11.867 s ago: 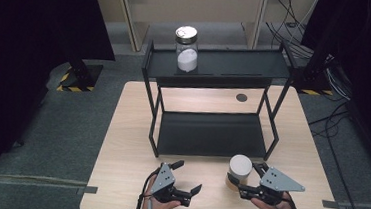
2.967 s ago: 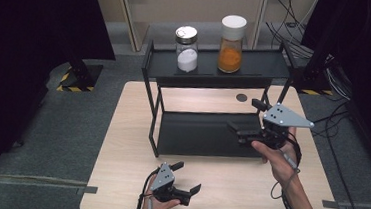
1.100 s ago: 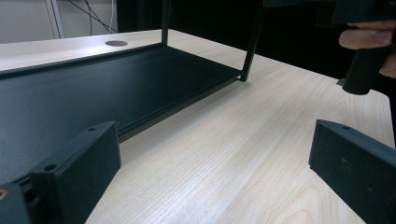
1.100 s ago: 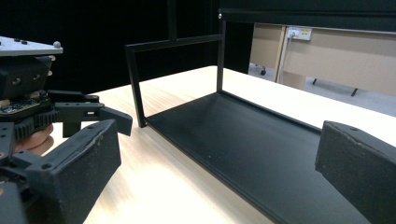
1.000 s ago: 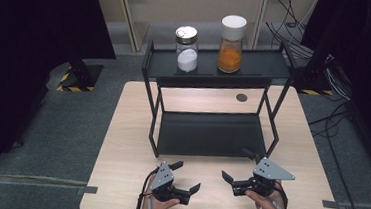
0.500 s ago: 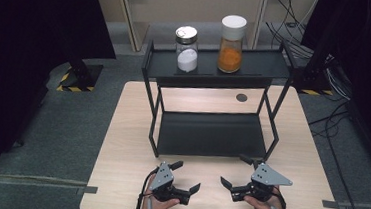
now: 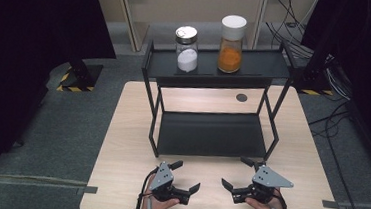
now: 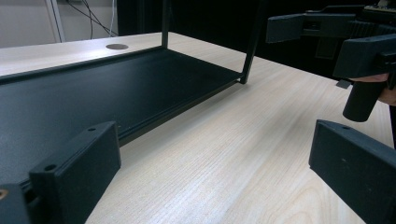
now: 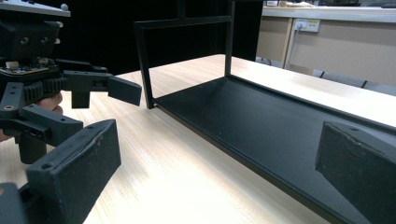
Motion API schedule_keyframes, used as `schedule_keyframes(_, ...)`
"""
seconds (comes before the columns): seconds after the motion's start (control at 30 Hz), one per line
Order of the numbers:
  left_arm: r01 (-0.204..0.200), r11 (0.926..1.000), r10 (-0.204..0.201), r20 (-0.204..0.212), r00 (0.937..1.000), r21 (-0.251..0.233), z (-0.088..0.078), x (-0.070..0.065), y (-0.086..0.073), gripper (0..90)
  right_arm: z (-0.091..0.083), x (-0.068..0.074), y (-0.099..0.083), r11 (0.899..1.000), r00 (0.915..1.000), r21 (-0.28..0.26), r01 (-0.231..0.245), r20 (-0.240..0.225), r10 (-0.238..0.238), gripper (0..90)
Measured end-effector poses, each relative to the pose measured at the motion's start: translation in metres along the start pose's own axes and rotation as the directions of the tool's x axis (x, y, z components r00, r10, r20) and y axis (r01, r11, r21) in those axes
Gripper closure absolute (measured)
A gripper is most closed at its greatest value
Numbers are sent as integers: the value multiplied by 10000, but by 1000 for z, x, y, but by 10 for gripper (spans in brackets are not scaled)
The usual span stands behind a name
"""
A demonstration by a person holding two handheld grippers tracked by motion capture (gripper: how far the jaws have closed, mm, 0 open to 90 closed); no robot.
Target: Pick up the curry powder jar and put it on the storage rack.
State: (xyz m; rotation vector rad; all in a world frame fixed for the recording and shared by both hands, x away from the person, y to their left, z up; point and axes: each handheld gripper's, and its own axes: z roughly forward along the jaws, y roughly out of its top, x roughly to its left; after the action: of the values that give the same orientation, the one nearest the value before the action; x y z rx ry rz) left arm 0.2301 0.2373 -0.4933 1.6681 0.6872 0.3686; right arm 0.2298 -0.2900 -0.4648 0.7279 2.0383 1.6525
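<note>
Right tongs (image 7: 235, 173) drawn back beside left tongs (image 7: 187, 176), both spread, black rack (image 7: 211, 136) ahead

Left gripper (image 7: 183, 178) and right gripper (image 7: 240, 174), lower centre of the high view — black bodies, each topped by a grey three-cornered plate. Jaws: flat black blocks with small round holes. A black cable trails from the left unit — bare hands.
</note>
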Motion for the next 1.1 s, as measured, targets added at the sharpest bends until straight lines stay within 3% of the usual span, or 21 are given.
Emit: schedule_keyframes(1.1,11,10000,-11,-6,10000,7,0,0,0,14,-3,-4,-4,9996,9996,-67,-259,70,259,3)
